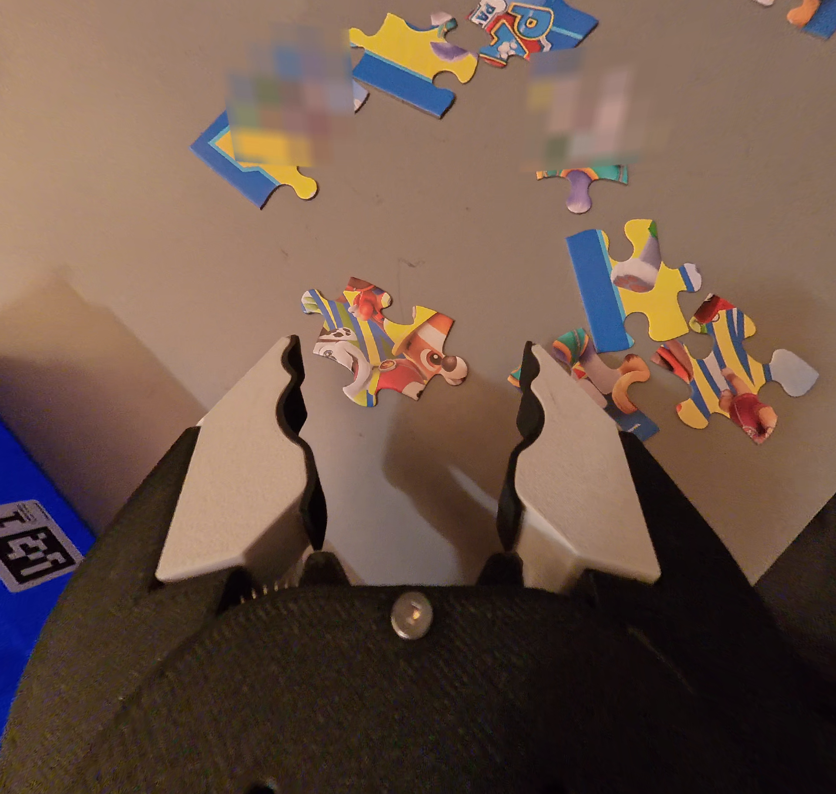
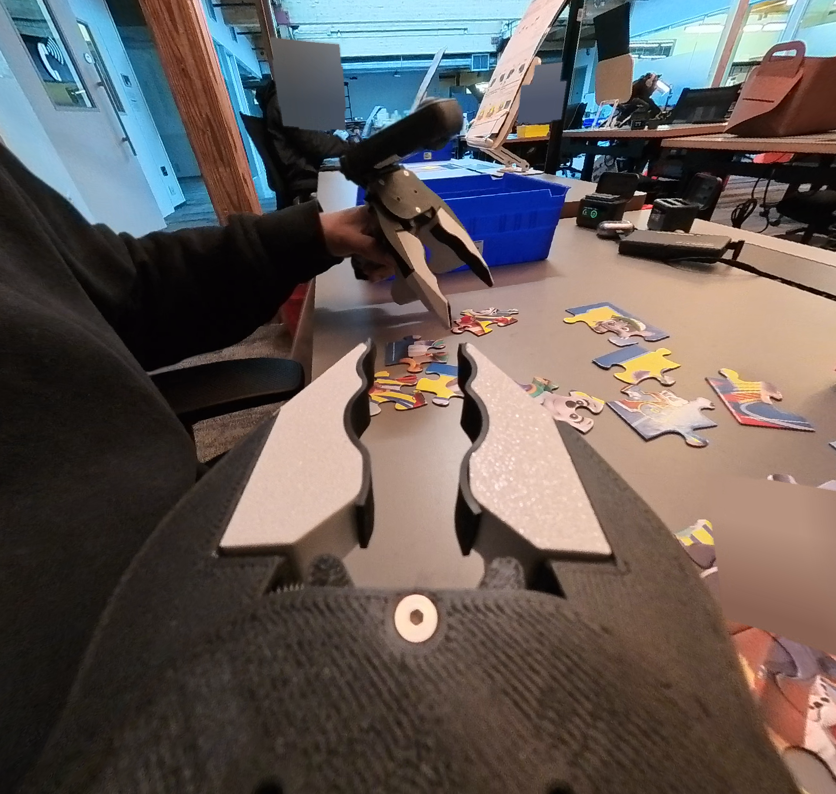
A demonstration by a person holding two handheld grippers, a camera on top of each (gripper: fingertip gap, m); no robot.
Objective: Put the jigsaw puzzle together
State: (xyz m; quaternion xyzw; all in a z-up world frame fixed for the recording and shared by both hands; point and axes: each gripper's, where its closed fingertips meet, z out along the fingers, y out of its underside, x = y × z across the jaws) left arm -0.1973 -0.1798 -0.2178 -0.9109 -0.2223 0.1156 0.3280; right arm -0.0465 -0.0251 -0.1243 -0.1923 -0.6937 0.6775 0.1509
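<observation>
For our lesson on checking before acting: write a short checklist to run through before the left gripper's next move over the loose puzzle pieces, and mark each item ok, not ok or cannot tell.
1. Left gripper open and holding nothing: ok; its fingers stand wide apart.
2. Cartoon-dog puzzle piece lies flat on the grey table, just ahead of the gap between the fingertips: ok.
3. That piece free of its neighbours: ok; bare table all round it.
4. Left fingertip touching that piece or the table: cannot tell.
5. Right gripper out of the way: ok; it is open, holds nothing, and stands back from the left one.
6. Blue bin clear of the pieces: ok.
</observation>
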